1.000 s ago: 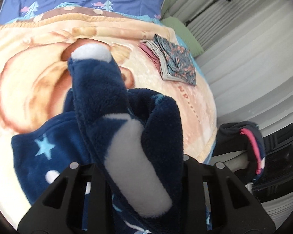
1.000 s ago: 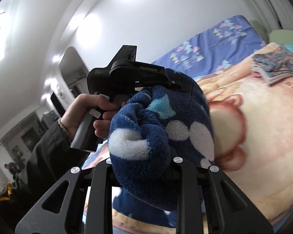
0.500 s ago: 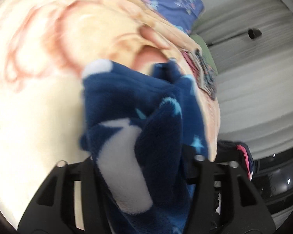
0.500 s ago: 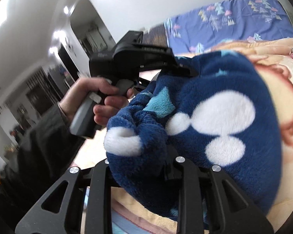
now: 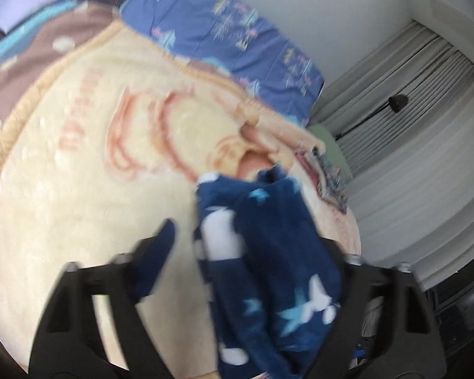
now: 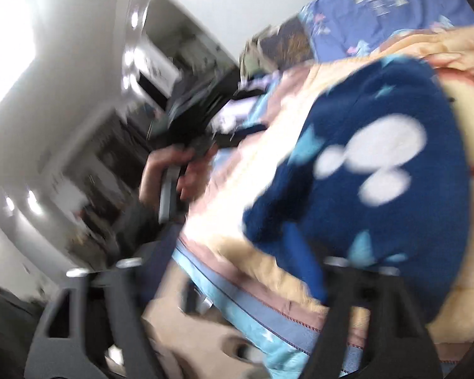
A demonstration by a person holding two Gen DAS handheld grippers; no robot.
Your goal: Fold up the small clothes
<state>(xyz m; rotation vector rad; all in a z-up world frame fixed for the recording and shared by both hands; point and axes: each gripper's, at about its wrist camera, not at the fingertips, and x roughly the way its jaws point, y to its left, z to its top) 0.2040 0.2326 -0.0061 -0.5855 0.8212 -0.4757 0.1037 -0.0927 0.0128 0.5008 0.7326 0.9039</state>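
A navy fleece garment (image 5: 268, 237) with white blobs and pale stars lies bunched on the cream blanket (image 5: 94, 189). My left gripper (image 5: 243, 252) straddles its near end. Its jaws are closing, the right finger is against the fleece and the left finger (image 5: 158, 246) stands clear. In the right wrist view the garment (image 6: 379, 173) sits on the blanket beside the right finger. My right gripper (image 6: 237, 268) has its jaws apart and closing, with only the bed edge between them. Both views are blurred.
A stack of folded patterned clothes (image 5: 331, 173) lies on the blanket beyond the garment. A blue patterned sheet (image 5: 230, 31) covers the bed's far end, and grey curtains (image 5: 410, 126) hang at the right. A person's hand (image 6: 161, 170) holds the other gripper's handle.
Both grippers were shut on the lifted garment; now it lies on the blanket with both jaws apart. The left gripper has swung leftward, and the right has turned toward the bed edge.
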